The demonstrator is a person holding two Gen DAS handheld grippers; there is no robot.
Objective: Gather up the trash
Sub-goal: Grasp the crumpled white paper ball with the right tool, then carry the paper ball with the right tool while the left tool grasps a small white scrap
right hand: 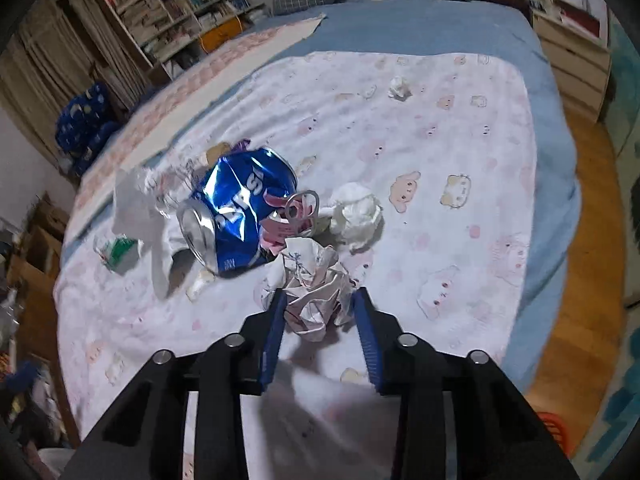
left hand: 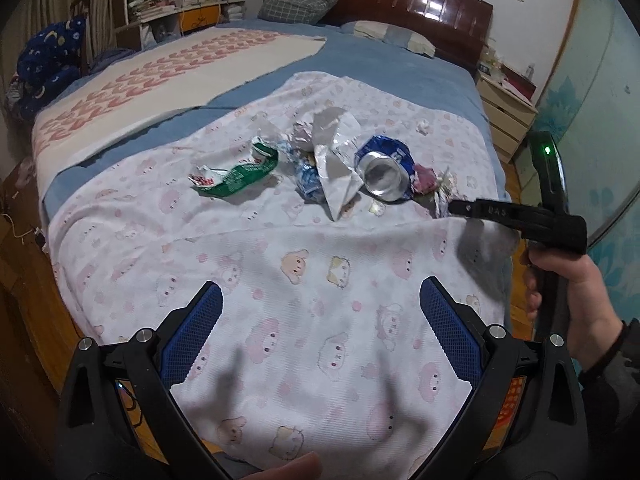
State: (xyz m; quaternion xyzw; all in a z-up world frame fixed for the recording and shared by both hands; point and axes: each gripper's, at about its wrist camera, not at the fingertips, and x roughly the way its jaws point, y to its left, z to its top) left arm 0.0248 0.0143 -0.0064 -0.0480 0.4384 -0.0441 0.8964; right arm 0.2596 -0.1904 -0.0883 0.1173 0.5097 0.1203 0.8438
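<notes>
Your left hand-held gripper (left hand: pixel 320 320) hangs over the near part of the bed (left hand: pixel 400 64), its blue fingers spread wide with nothing between them, only the pink-patterned blanket (left hand: pixel 304 288) below. The trash lies ahead of it, well apart, in a row across the blanket. Going left to right in the left wrist view: a green wrapper (left hand: pixel 240 172), a torn silver wrapper (left hand: pixel 334 148), a crushed blue can (left hand: pixel 384 170) on its side with its long axis running from your side toward the headboard and its silver end facing you, then small crumpled scraps.

Your right hand-held gripper (right hand: pixel 318 300) is much the nearer one. It points steeply down at the right end of that row, and its two blue fingers stand narrow on either side of a crumpled paper ball (right hand: pixel 314 284). The ball sits between the fingertips, and both pads seem to touch its sides; whether they press firmly, you cannot tell. The can lies just beyond and to the left of the ball; a white tissue wad (right hand: pixel 356 216) lies just beyond and to the right.
</notes>
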